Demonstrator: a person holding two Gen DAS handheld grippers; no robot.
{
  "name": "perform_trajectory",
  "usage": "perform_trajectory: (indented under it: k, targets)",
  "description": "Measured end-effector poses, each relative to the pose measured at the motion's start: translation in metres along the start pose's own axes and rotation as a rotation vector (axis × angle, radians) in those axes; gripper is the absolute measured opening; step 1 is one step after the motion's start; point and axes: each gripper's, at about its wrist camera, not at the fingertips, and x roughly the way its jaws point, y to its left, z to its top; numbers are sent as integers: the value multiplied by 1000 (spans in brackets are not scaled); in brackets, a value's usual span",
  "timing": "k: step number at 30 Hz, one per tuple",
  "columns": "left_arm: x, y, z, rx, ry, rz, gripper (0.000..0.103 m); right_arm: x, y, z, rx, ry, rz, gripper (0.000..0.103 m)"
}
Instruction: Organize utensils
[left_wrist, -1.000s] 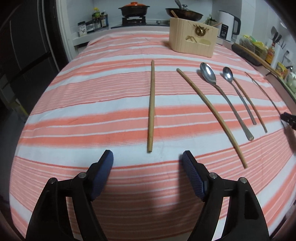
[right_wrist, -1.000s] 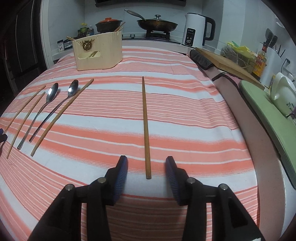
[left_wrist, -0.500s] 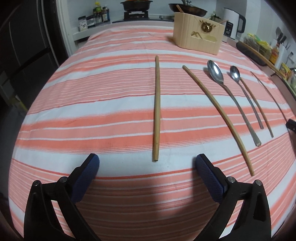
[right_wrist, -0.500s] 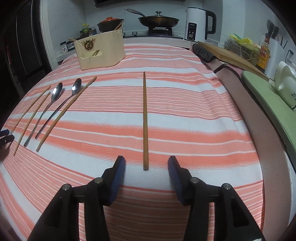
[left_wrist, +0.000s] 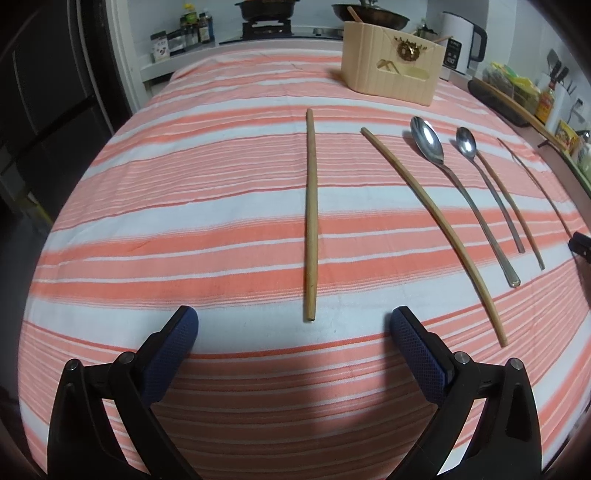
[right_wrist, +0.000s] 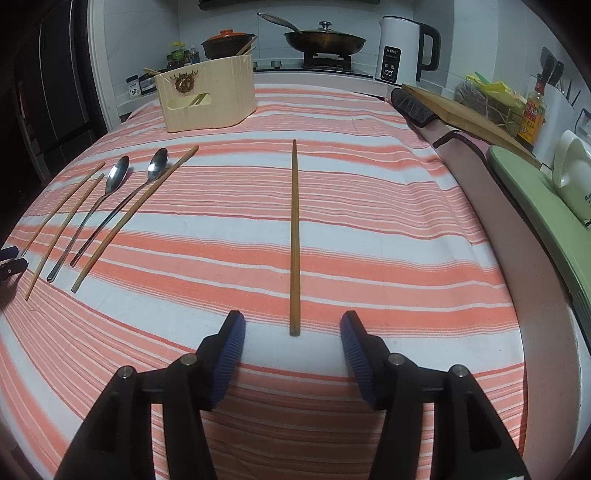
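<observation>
A pale wooden chopstick (left_wrist: 310, 221) lies lengthwise on the striped cloth (left_wrist: 184, 184). Its near end sits in the wide gap of my open left gripper (left_wrist: 293, 321), touching neither pad. To its right lie another chopstick (left_wrist: 436, 229), two metal spoons (left_wrist: 426, 138) (left_wrist: 466, 142) and thinner chopsticks (left_wrist: 513, 214). A darker chopstick (right_wrist: 294, 236) has its near end between the opening jaws of my right gripper (right_wrist: 292, 325), clear of both pads. The beige utensil holder (right_wrist: 208, 98) stands at the far side with chopsticks in it.
A stove with a pan (right_wrist: 325, 40) and a clay pot (right_wrist: 227, 42), a white kettle (right_wrist: 404, 50), a cutting board (right_wrist: 461, 110) and bottles ring the far and right sides. The table's right edge (right_wrist: 517, 277) drops beside a green board (right_wrist: 546, 206).
Both grippers' jaws have spread apart, the left by a lot, the right by a little. The utensils lie where they were.
</observation>
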Motion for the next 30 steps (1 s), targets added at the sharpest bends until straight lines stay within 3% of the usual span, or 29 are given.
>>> perform_trajectory:
  k: [6,9,10,11,12,17,30]
  targets:
    - [0,-5,4,0,-4,3,99,-4,-1,-3,-17,7,8,57]
    - [-4,-13,7,16,-27,-9,72,-3,0,-1,-18,7,5,52]
    - [-6,-16,8,22,-38,-17,48,-3,1,0,-16,0,8,45]
    - [-7,-19,7,25,-49,-20,18,-3,2,1,-12,-4,3,23]
    - [-8,-21,6,27,-56,-16,7,-2,2,2,-4,-5,-8,10]
    - [-23,-22,6,14,-124,-7,3,-9,-2,10,37,-34,-20,6]
    - [-127,-28,54,28,-361,-60,3,-135,25,81,-69,-353,-19,6]
